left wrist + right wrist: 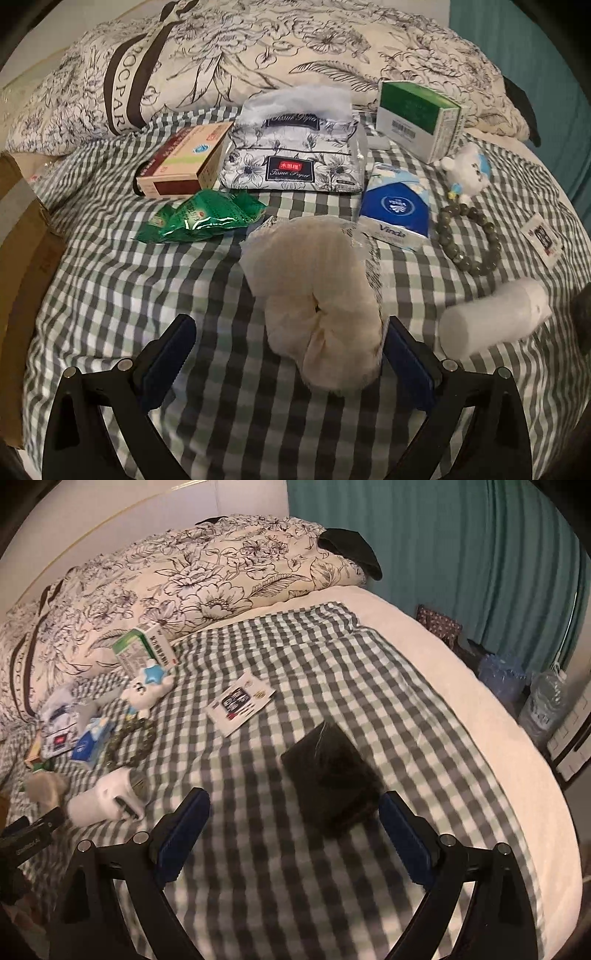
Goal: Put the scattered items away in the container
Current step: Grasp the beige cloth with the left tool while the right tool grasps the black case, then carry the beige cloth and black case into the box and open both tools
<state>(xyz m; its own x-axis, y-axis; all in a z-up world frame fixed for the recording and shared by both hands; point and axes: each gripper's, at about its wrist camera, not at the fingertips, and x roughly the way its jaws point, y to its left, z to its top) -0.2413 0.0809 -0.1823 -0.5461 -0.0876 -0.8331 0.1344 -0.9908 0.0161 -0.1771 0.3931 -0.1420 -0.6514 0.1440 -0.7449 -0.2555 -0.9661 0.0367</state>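
Note:
My left gripper (291,332) is open over the checked bedspread, its jaws on either side of the near end of a cream fluffy scrunchie (317,295). Beyond lie a green foil packet (199,218), a brown box (184,162), a floral tissue pack (295,155), a blue Vinda tissue pack (397,210), a green-and-white box (417,118), a bead bracelet (469,240), a white plush toy (467,166) and a white bottle (495,317). My right gripper (291,812) is open, with a black furry pouch (332,779) just ahead between its fingertips. A sticker sheet (240,701) lies further off.
A floral pillow (258,48) lines the head of the bed. Cardboard boxes (22,295) stand at the bed's left edge. A teal curtain (461,554), water bottles (543,705) and a patterned bag (439,624) stand beyond the right edge.

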